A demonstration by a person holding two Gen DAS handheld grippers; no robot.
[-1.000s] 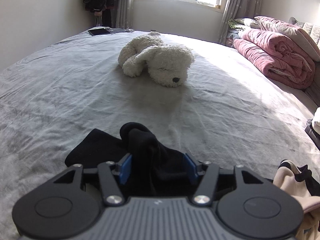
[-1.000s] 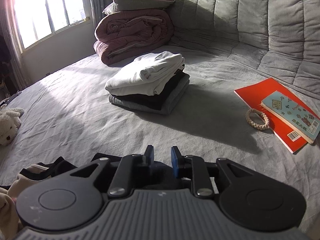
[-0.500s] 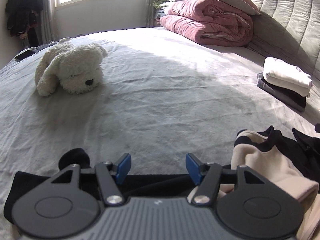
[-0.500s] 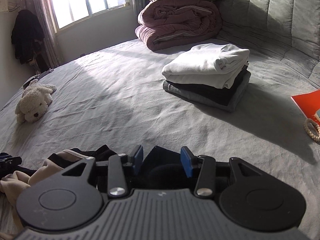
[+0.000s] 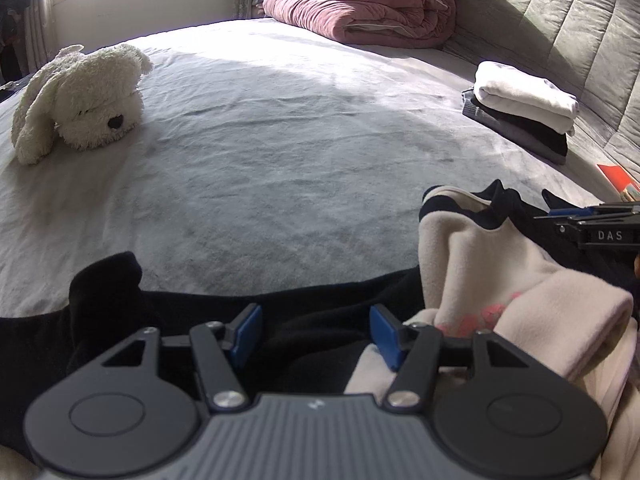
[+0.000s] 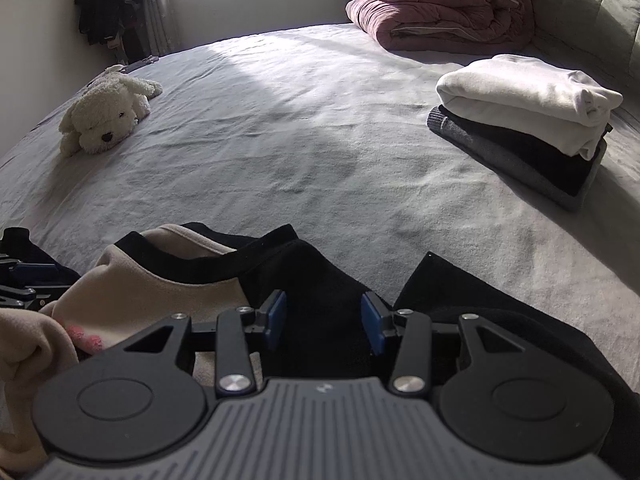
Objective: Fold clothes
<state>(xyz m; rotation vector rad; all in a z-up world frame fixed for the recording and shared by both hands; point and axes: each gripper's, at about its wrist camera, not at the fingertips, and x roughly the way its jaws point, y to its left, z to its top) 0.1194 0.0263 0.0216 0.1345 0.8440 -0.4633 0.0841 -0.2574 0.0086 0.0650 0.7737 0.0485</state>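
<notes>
Our left tongs (image 5: 316, 334) and right tongs (image 6: 324, 322) both apart over the sweater (image 6: 320, 280), grip unclear, toy dog (image 5: 80, 100) at ten o'clock, folded pile (image 6: 528, 120) at two.

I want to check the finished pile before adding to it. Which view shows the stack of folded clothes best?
The right wrist view: the stack of folded clothes is large and near, its white, black and grey layers distinct. In the left wrist view the same stack sits small near the right edge, its layers harder to separate.

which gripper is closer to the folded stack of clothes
Right. The right gripper sits on the same side of the bed as the folded stack. The left gripper is farther, with the cream and black garment lying between the grippers.
</notes>
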